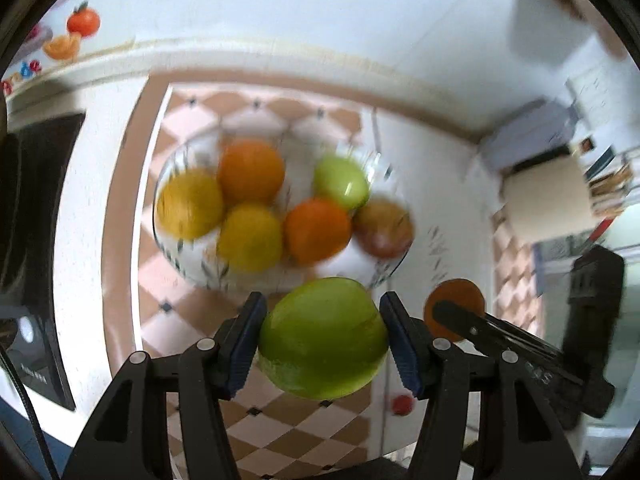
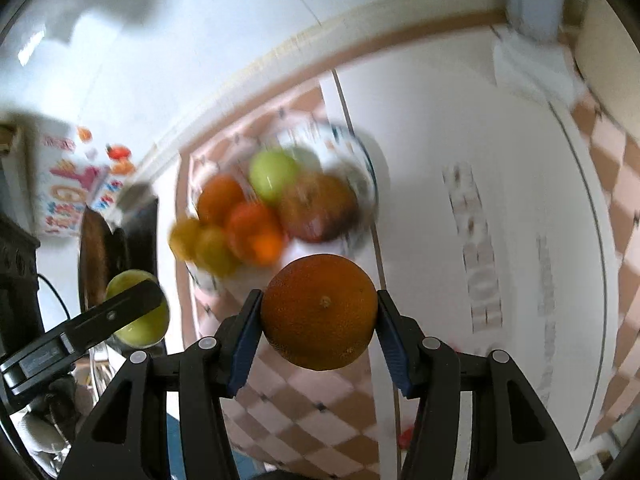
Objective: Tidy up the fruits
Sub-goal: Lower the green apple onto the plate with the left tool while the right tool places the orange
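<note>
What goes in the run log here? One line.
left tool: shut on green apple | right tool: shut on orange | bowl: six fruits

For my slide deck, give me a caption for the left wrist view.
Left gripper clamps a green apple above a glass bowl of fruit.

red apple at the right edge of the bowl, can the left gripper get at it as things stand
Probably not yet. The left gripper is shut on a green apple, so its jaws are full. The way itself looks free: the red apple lies uncovered at the bowl's near edge, just beyond the gripper.
</note>
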Tool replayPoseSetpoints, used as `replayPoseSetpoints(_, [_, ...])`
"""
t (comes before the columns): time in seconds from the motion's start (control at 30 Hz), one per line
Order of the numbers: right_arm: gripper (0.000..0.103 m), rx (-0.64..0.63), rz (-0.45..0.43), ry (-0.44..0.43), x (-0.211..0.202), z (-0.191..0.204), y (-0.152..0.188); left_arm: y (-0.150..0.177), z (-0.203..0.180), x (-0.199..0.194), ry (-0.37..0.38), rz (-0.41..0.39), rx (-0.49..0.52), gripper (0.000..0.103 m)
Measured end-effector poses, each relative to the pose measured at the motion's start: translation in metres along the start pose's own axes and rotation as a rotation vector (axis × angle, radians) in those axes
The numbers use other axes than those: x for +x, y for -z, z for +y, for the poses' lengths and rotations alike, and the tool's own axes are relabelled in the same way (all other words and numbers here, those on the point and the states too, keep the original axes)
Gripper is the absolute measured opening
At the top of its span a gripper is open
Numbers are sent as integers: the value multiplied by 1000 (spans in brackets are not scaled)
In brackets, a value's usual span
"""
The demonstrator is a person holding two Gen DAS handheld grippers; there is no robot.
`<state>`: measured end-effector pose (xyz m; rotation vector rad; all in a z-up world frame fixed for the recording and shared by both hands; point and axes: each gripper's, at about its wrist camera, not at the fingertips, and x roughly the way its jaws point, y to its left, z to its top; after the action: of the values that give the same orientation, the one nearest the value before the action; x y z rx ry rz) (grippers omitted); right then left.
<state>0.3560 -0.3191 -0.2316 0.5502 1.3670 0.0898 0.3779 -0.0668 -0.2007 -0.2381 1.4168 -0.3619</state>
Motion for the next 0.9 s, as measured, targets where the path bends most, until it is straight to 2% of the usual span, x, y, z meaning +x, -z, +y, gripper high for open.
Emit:
replayPoseSetpoints(0.1, [57, -22, -34, 25, 2, 14, -34, -27, 5, -8, -8, -31, -8, 56])
replayPoseSetpoints(0.2, [57, -52, -37, 75, 15, 25, -66, -50, 20, -6, -61, -52, -16, 56])
replayPoseSetpoints(0.3, [57, -72, -26, 132, 37, 32, -94, -77, 37, 5, -116, -30, -31, 56])
replayPoseSetpoints(0.4, [57, -85, 4, 172, 55, 31, -112, -99, 54, 27, -202, 8, -22, 57])
replayPoseSetpoints(0.5, [57, -91, 26, 206, 74, 29, -121, -115, 66, 51, -281, 51, -16, 57])
replayPoseSetpoints(0.7, [57, -98, 69, 248, 99, 35, -121, -121, 81, 80, -288, 153, -32, 57])
replayPoseSetpoints(0.9, [61, -110, 86, 263, 103, 35, -121, -116, 91, 97, -306, 199, -47, 57])
